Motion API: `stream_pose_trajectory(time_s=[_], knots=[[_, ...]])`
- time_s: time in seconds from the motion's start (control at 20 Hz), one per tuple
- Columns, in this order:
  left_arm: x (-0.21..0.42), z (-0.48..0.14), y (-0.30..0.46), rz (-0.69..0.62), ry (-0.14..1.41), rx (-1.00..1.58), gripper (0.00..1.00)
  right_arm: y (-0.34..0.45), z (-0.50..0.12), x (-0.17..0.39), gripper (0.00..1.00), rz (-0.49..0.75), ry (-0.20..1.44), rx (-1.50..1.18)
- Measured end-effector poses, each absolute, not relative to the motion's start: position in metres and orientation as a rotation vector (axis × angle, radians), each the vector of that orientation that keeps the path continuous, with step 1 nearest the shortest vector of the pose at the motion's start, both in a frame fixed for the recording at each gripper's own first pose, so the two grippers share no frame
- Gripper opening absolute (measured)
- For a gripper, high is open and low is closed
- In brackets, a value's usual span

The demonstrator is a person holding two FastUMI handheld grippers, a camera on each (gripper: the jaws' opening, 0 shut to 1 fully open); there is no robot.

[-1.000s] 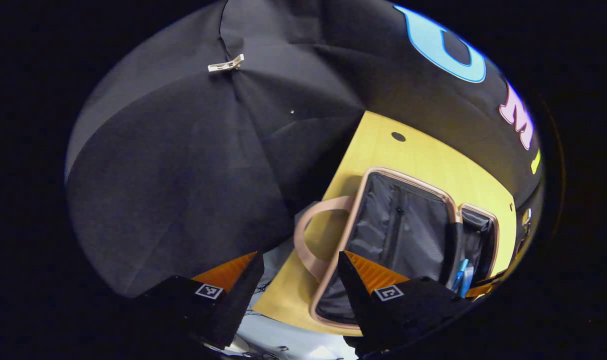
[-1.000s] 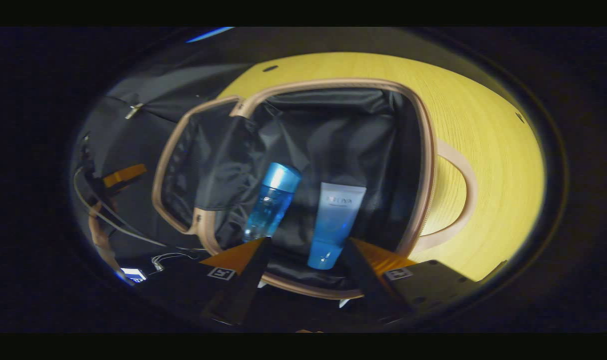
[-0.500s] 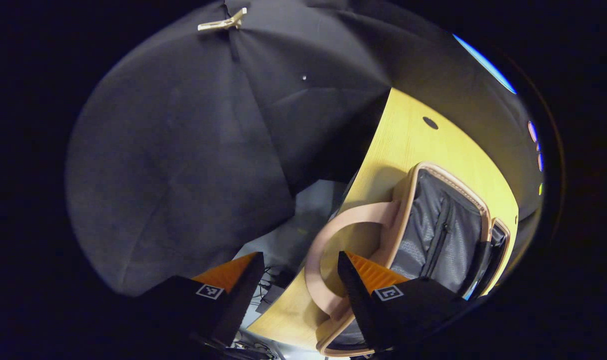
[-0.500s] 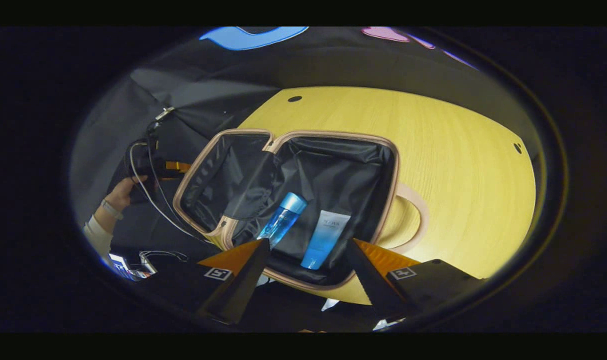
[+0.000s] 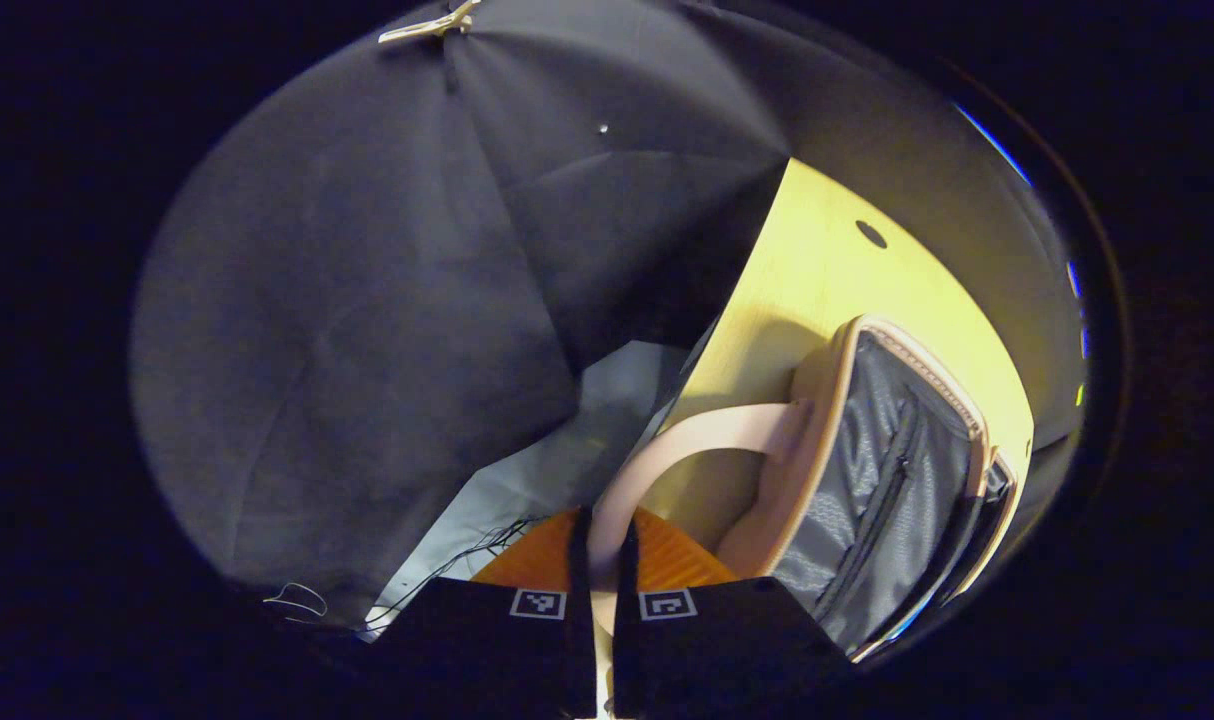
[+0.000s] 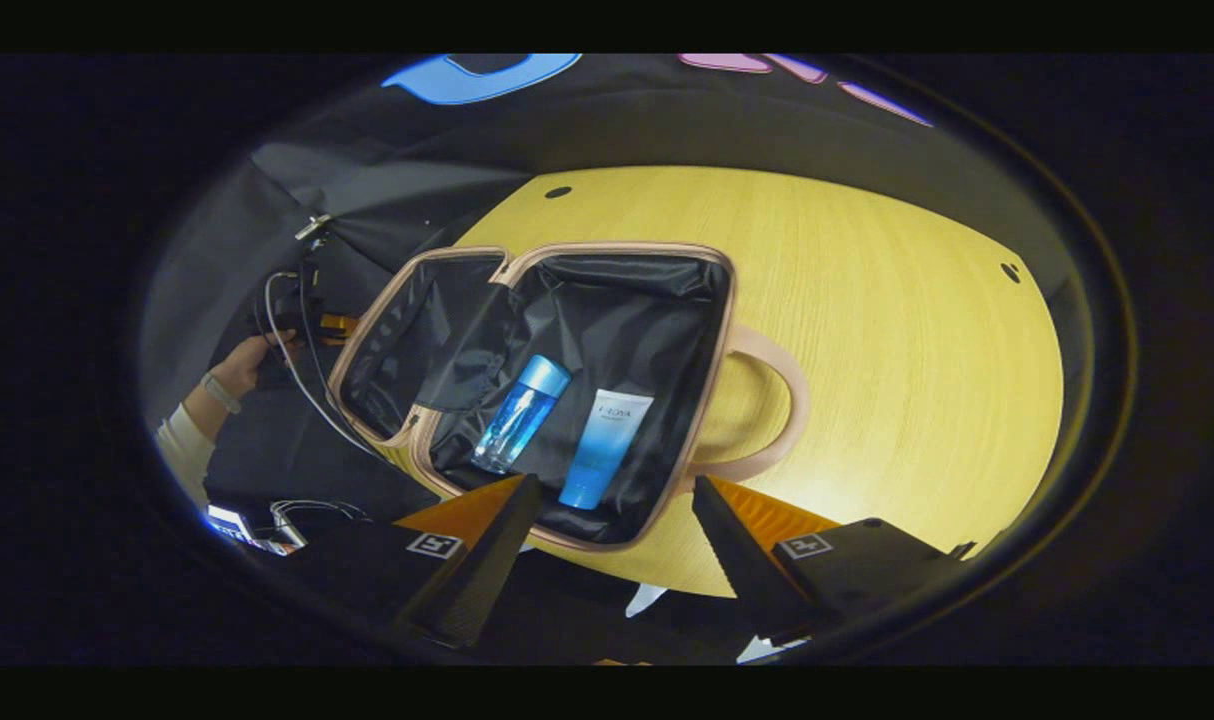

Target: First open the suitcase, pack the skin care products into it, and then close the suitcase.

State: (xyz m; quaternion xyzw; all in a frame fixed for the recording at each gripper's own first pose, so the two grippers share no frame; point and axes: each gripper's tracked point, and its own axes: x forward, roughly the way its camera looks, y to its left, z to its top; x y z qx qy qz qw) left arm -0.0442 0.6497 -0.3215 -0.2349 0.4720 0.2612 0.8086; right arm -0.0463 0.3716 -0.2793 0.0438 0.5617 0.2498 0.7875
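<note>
At six o'clock of the left gripper view, the left gripper (image 5: pixel 603 565) has gone from wide apart half a second ago to nearly closed, its orange fingers (image 5: pixel 537 560) pinching the pink handle (image 5: pixel 667 450) of the suitcase (image 5: pixel 882 480), whose open lid half lies at four o'clock on the counter (image 5: pixel 817 270). Across the right gripper view, the right gripper (image 6: pixel 612 520) has drawn back with fingers wide and empty; at nine o'clock a hand (image 6: pixel 237 370) holds the left gripper. Centre, the blue bottle (image 6: pixel 517 415) and white-and-blue tube (image 6: pixel 607 440) lie side by side inside. Packing looks finished; the handle grip likely begins the closing swing.
</note>
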Motion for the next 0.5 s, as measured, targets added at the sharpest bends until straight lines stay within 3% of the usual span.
stream_pose_trajectory(time_s=[0.25,0.5], knots=[[-0.045,-0.258,0.640,0.496,0.901,-0.435,0.08,0.358,-0.266,-0.040,0.98,0.526,1.160,0.155],[-0.043,-0.149,0.582,0.414,0.740,-0.316,0.06,0.327,-0.251,-0.031,0.98,0.519,1.116,0.205]])
